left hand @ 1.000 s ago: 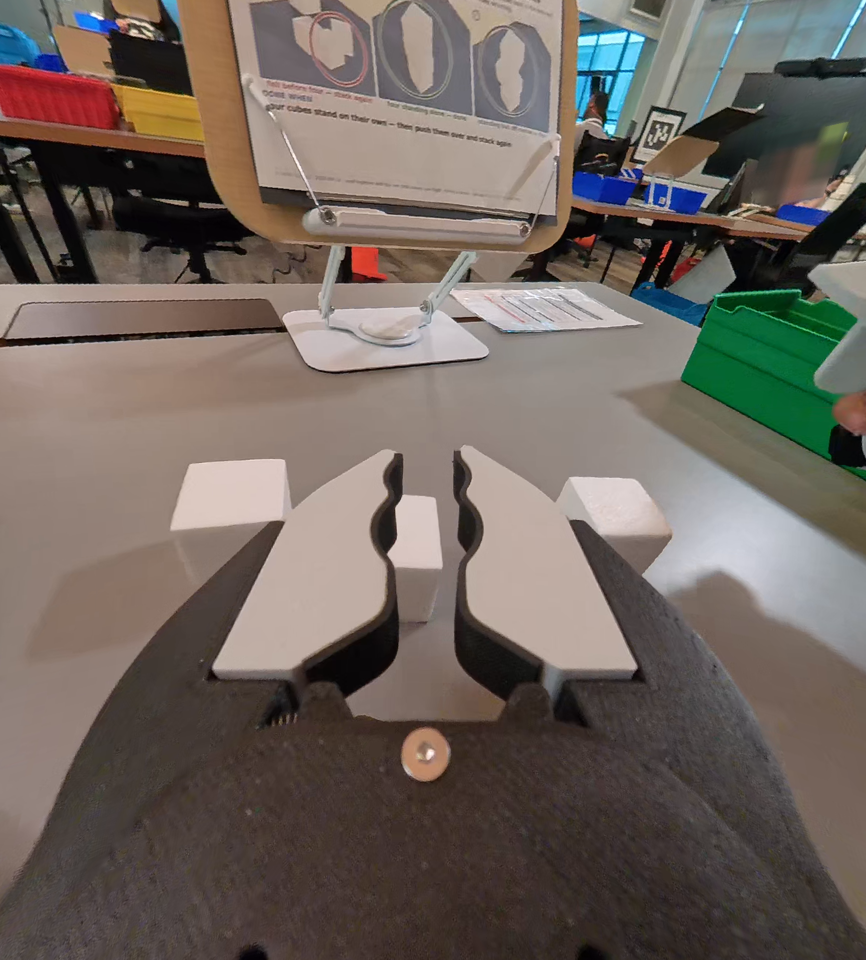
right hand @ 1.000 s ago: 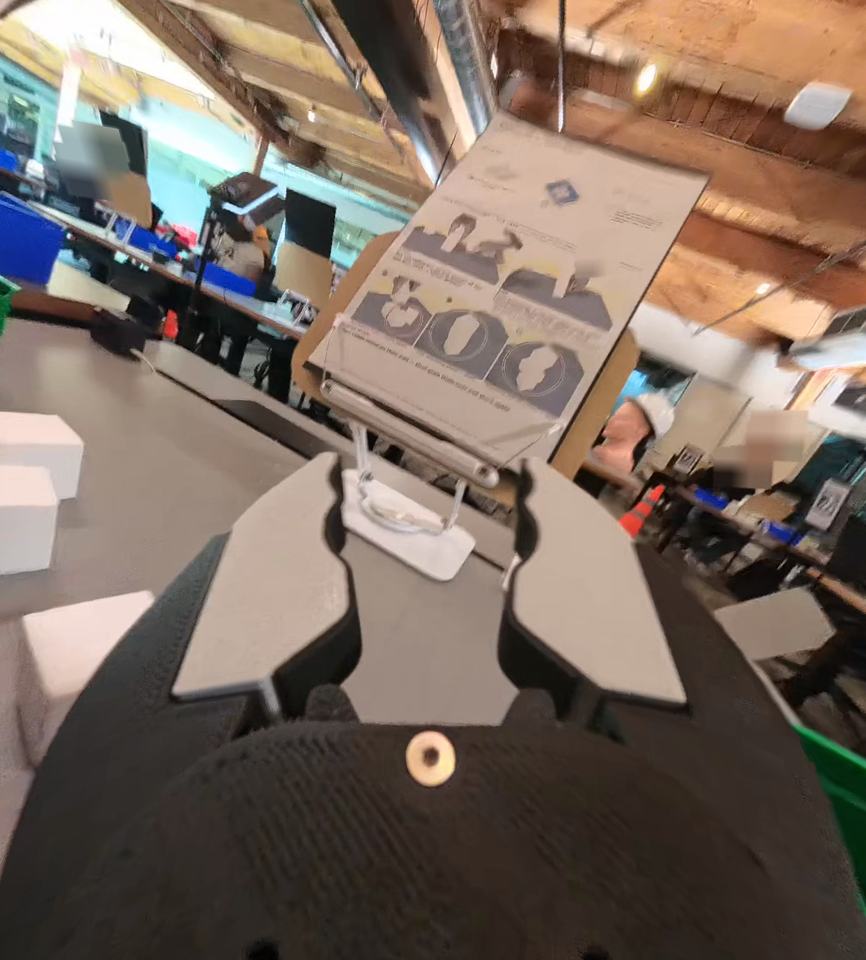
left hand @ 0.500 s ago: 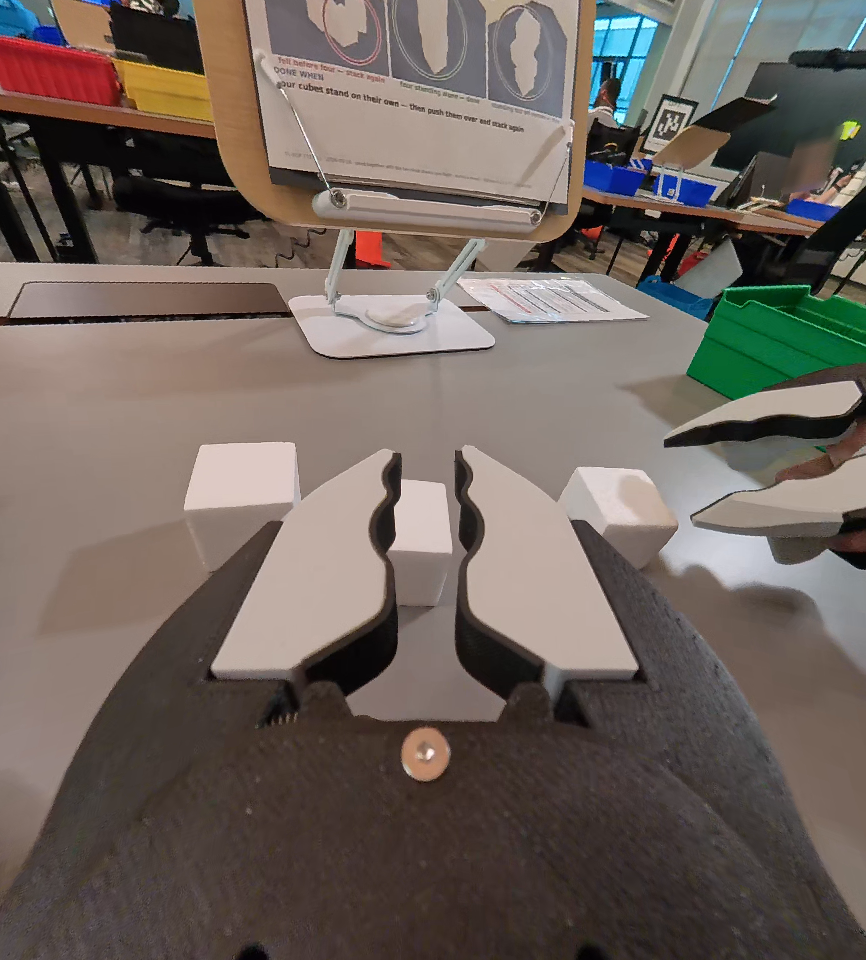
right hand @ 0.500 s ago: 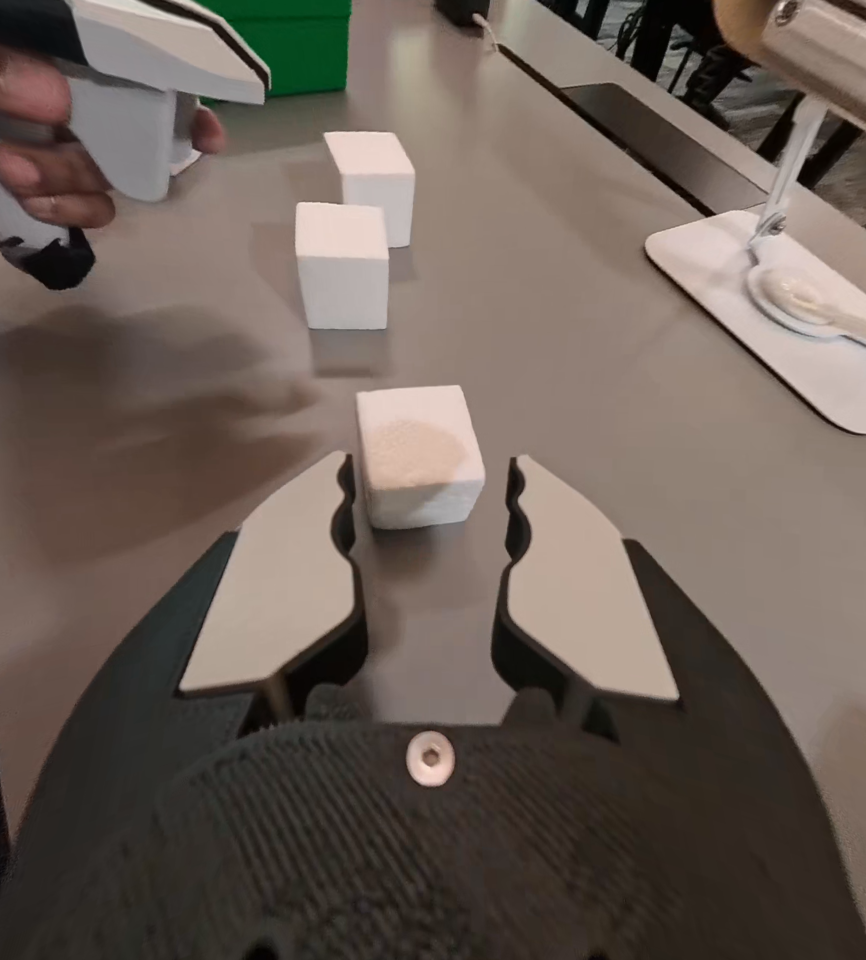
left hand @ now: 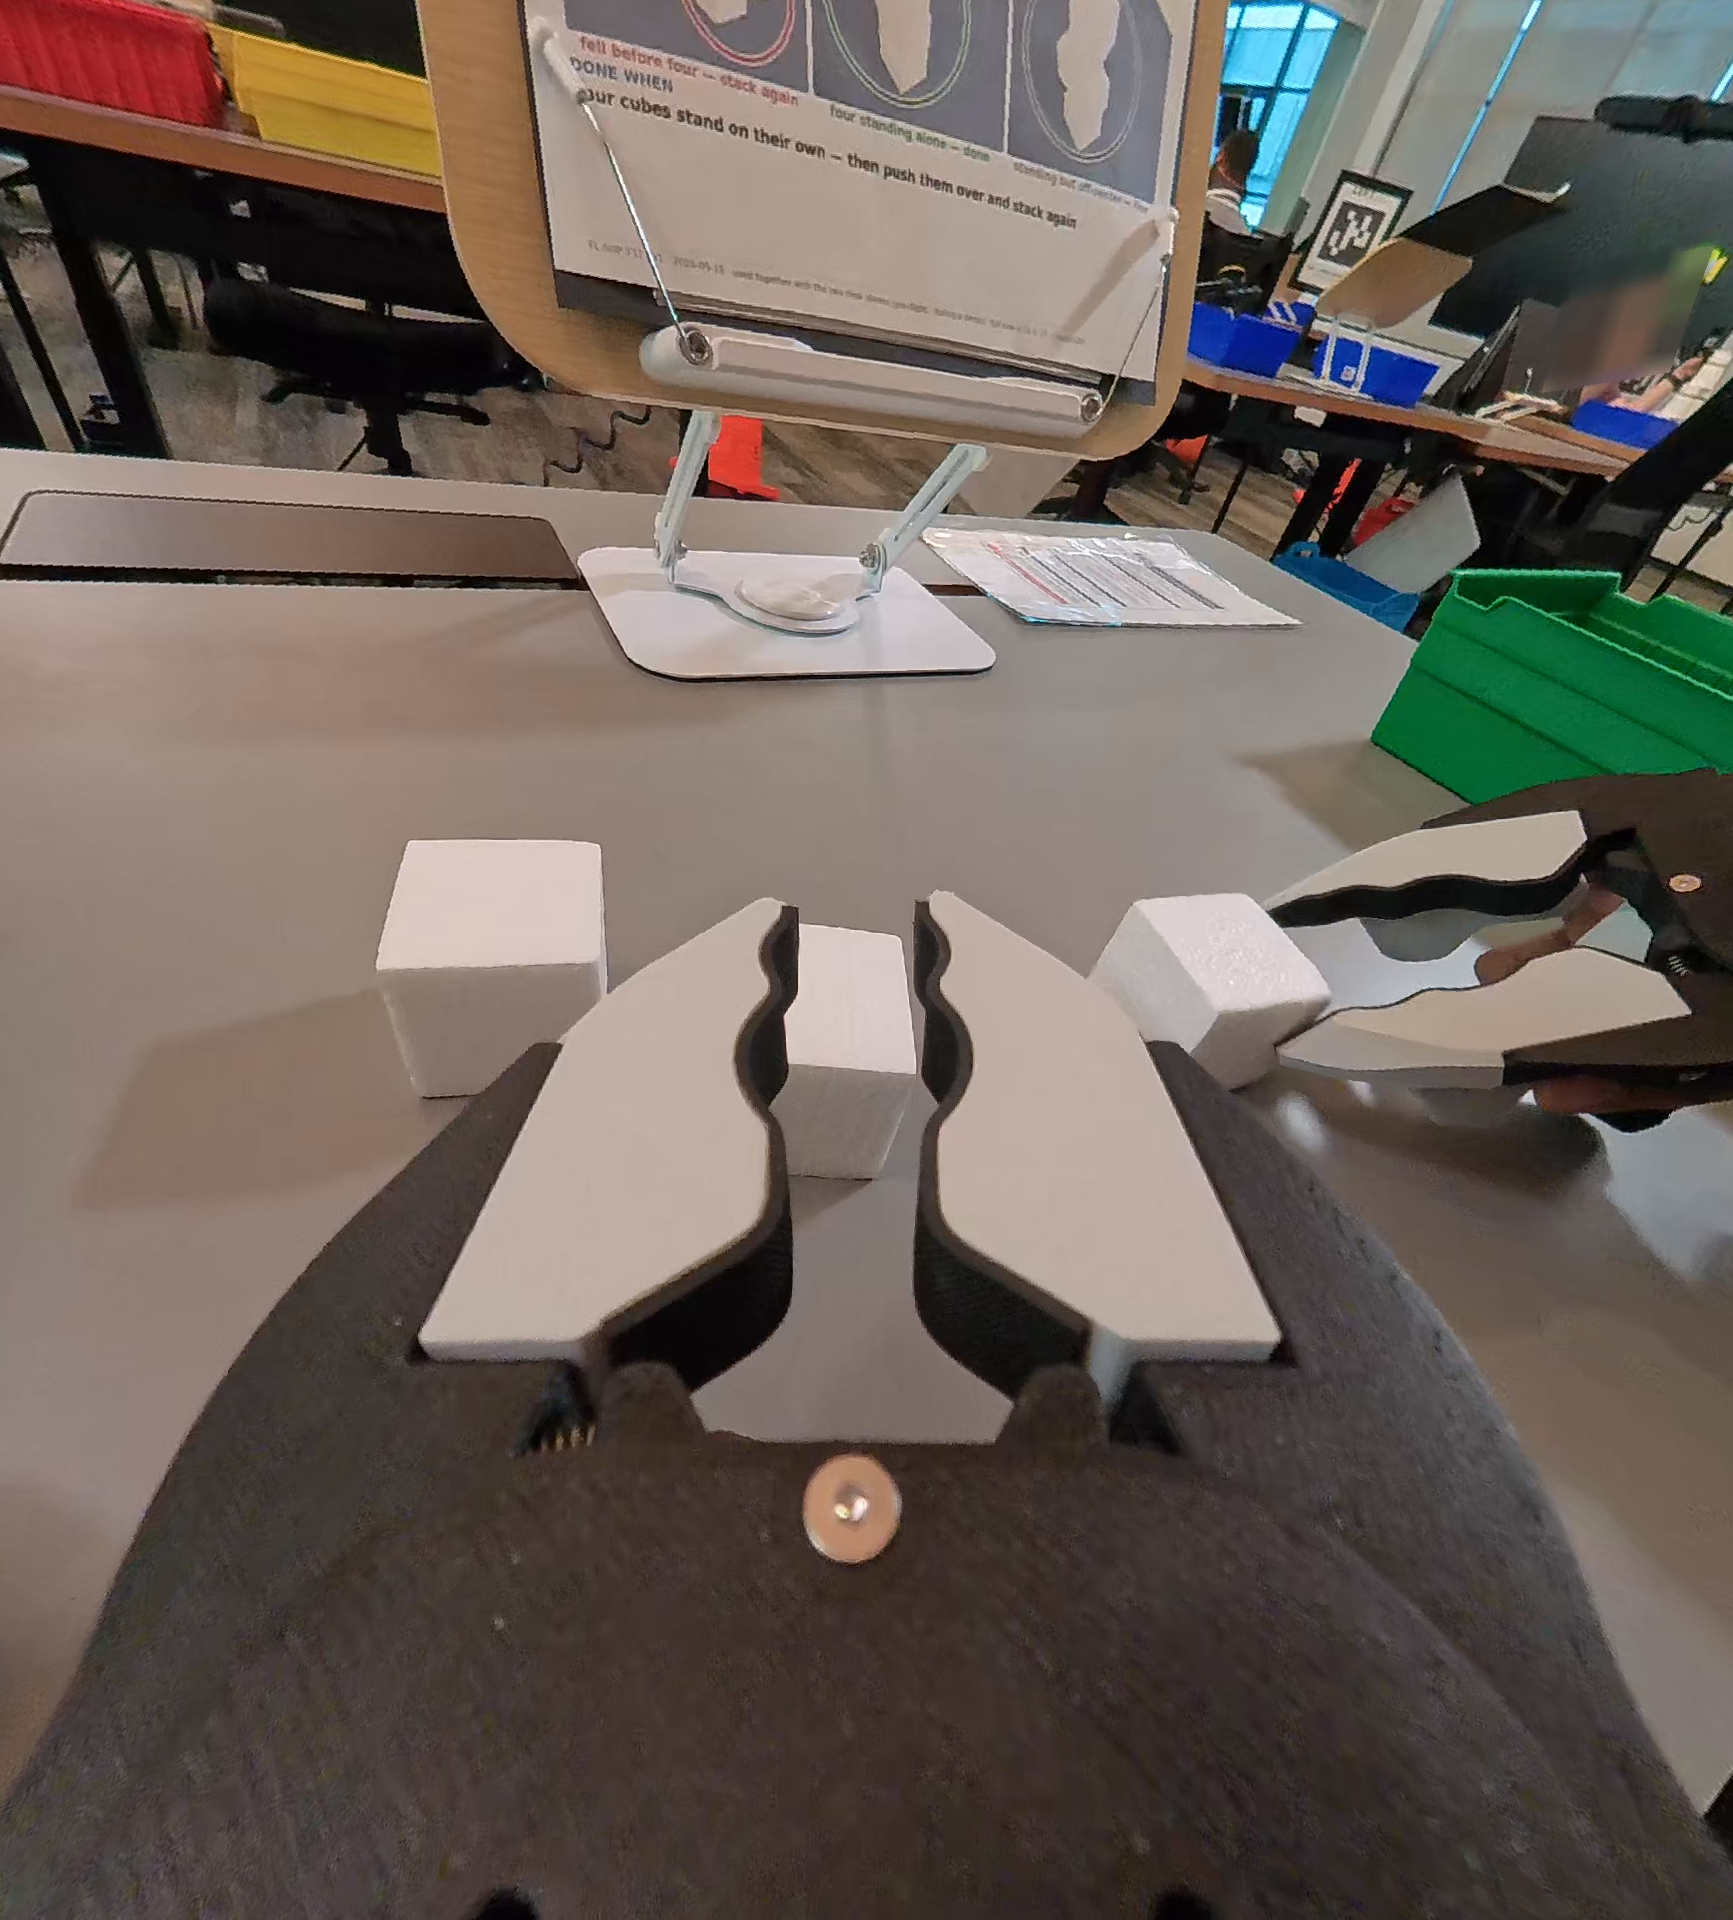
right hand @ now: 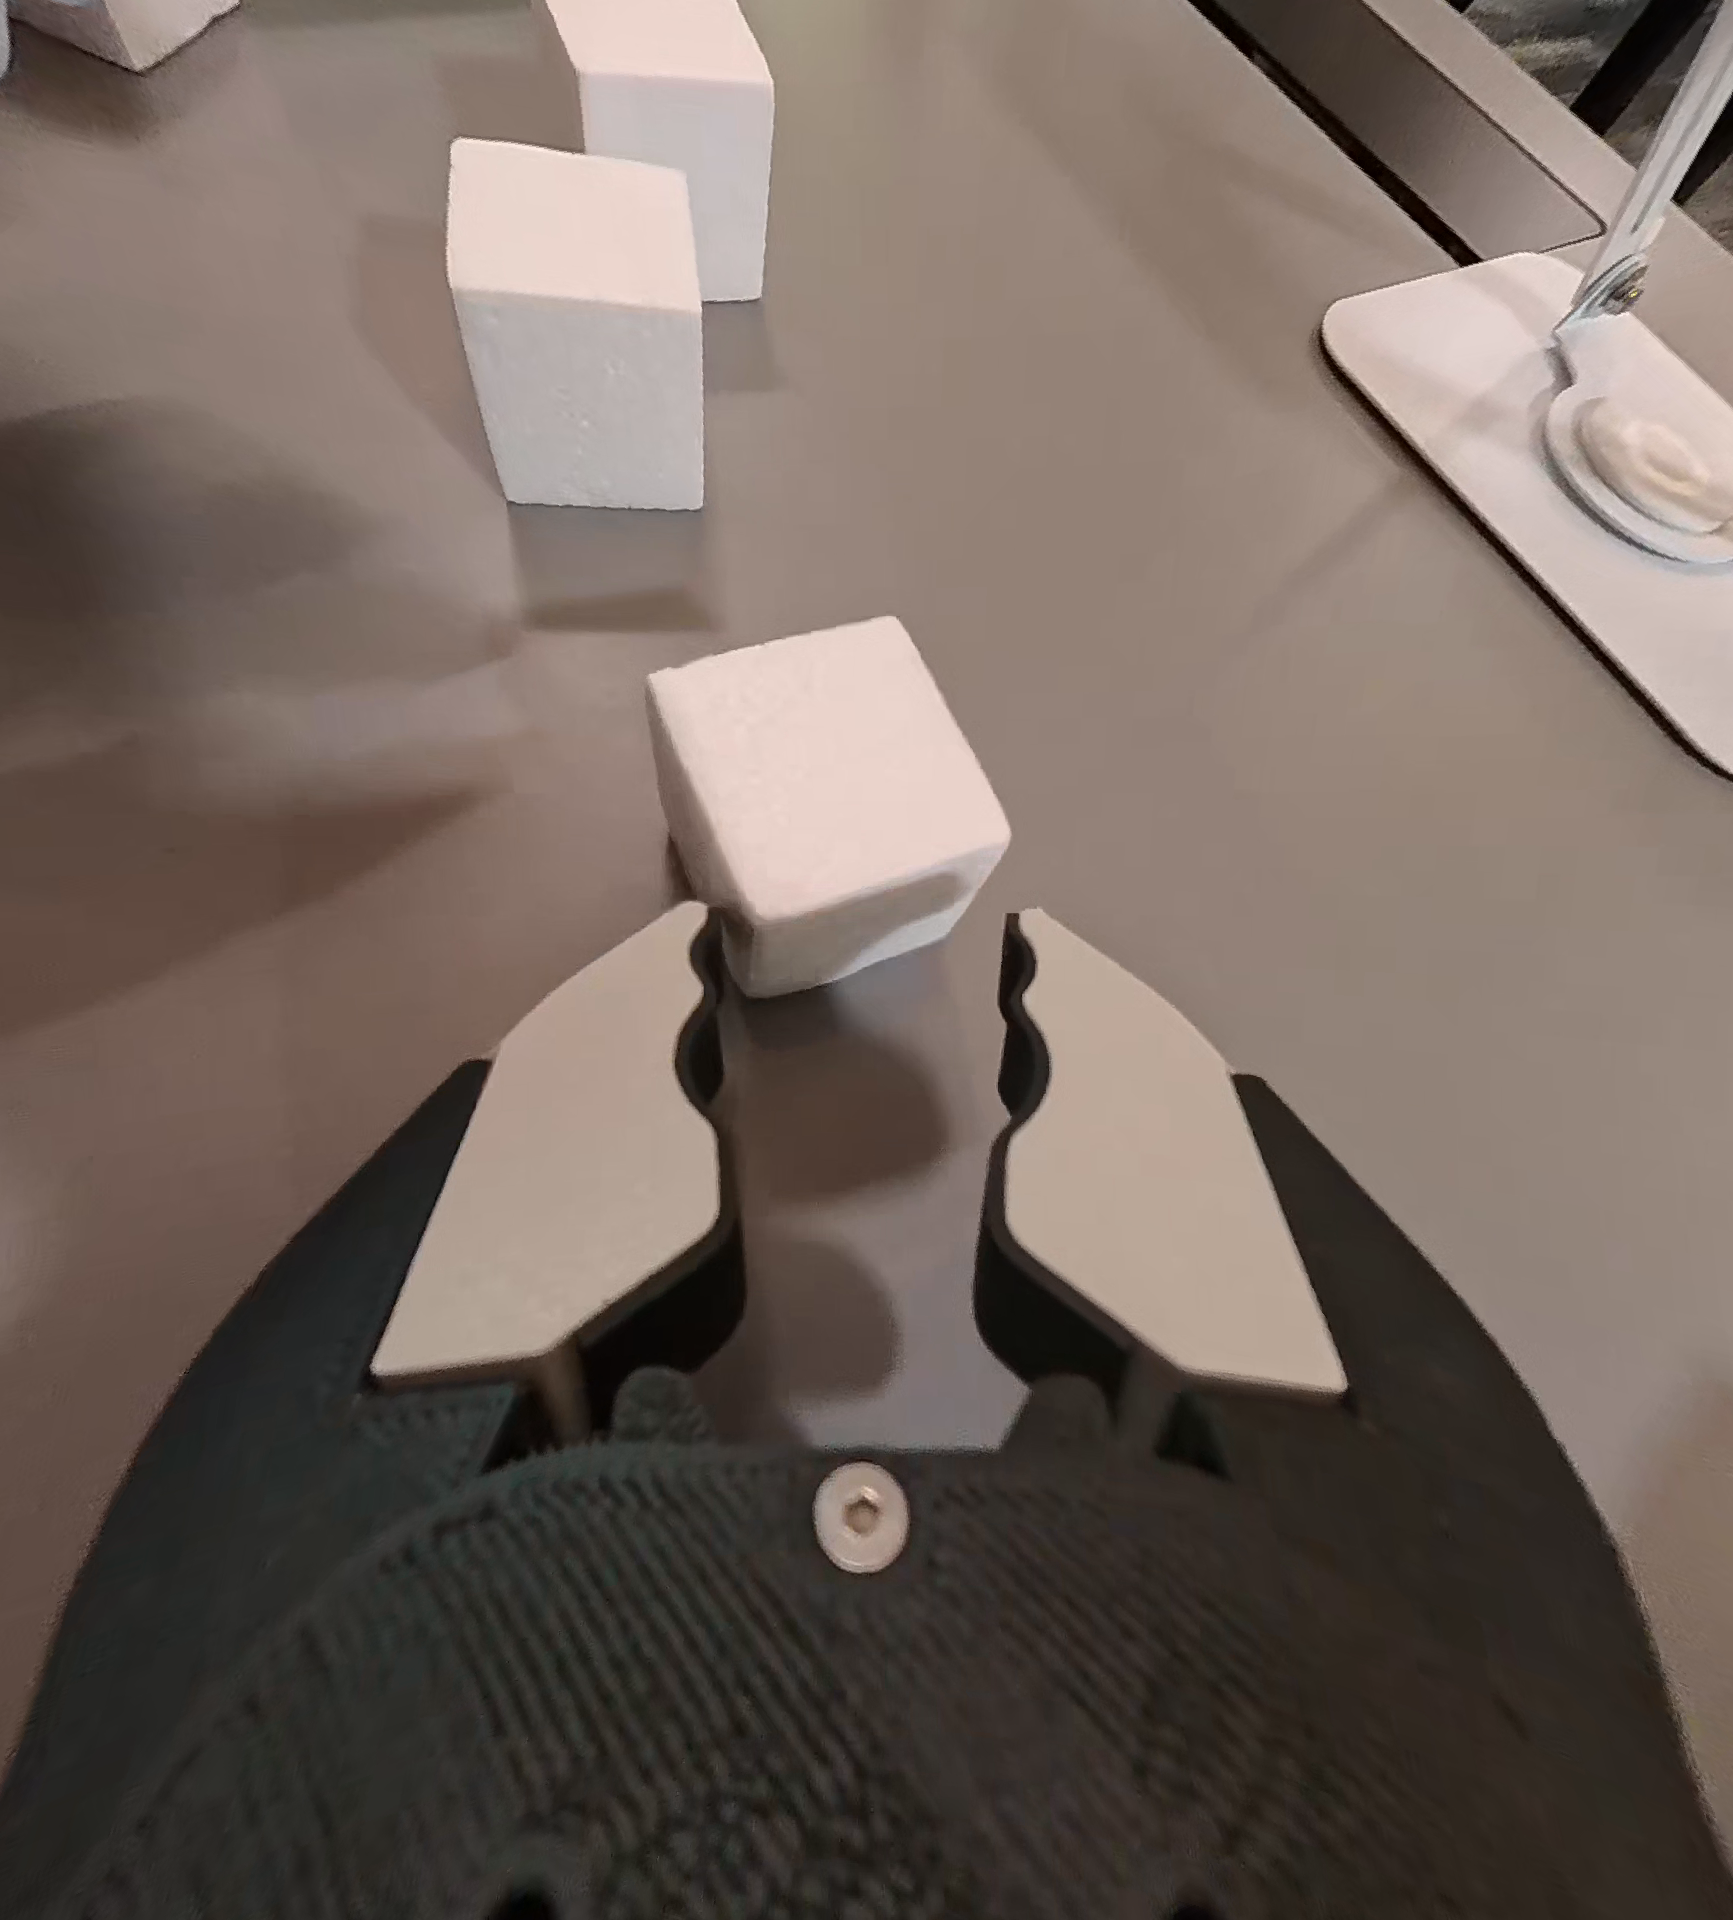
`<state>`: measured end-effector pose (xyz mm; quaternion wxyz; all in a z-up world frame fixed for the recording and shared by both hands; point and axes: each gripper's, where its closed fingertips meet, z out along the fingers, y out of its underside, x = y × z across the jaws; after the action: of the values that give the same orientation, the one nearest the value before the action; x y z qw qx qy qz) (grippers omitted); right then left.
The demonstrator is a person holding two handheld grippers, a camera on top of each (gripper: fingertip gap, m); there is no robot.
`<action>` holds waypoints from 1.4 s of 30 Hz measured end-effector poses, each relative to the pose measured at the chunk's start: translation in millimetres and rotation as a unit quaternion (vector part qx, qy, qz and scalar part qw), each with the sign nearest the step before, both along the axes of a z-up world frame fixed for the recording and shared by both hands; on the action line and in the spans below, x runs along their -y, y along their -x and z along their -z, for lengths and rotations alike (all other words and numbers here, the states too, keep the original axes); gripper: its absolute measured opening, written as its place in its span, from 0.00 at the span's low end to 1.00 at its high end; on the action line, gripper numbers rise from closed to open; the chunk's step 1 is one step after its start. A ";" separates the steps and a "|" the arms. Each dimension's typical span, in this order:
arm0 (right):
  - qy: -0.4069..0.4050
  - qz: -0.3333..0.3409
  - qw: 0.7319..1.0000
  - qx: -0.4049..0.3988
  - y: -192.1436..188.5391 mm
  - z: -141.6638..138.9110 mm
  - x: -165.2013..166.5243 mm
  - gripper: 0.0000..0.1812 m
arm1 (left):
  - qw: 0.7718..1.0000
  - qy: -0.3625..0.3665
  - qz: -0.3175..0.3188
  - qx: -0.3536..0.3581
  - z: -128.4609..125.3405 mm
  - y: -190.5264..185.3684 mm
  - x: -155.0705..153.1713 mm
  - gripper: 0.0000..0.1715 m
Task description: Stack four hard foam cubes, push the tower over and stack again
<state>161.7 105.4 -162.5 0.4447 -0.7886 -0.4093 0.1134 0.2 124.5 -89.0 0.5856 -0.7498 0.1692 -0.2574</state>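
A grey table [left hand: 218, 748] carries white foam cubes [left hand: 493, 961], a document stand's base [left hand: 789, 623], a laminated sheet [left hand: 1101, 582] and a green bin [left hand: 1610, 686].

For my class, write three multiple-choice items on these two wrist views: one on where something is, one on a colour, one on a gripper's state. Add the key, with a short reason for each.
1. In the left wrist view, three cubes stand in a row. Which one is at the right gripper's fingertips?
A. the left-end one
B. the middle one
C. the right-end one

2. What colour are the cubes?
A. white
B. yellow
C. green

3. How do the right gripper's jaws stand?
A. shut on a cube
B. open
C. shut on nothing

Key:
1. C, since its fingers flank a corner of the right-end cube.
2. A, since every cube in both views is white.
3. B, since the grey table shows between one finger and the cube.
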 end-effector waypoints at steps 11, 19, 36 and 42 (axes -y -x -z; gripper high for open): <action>0.007 -0.011 1.000 -0.005 5.8 0.8 4.6 0.26 | 1.000 -0.005 0.000 -0.003 -1.0 -0.2 0.9 0.13; 0.021 -0.023 0.999 -0.008 9.7 2.2 9.6 0.24 | 1.000 -0.008 -0.001 -0.004 -2.1 0.2 1.0 0.12; 0.027 -0.017 0.999 -0.004 8.8 4.9 8.4 0.23 | 1.000 -0.006 -0.002 -0.003 -1.2 0.6 0.1 0.12; 0.021 -0.005 1.000 0.000 5.6 4.5 4.6 0.21 | 1.000 -0.006 -0.002 -0.003 -1.3 0.7 0.0 0.12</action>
<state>156.1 100.8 -167.0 0.4277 -0.7957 -0.4106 0.1238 -0.5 124.5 -87.7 0.5899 -0.7476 0.1707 -0.2529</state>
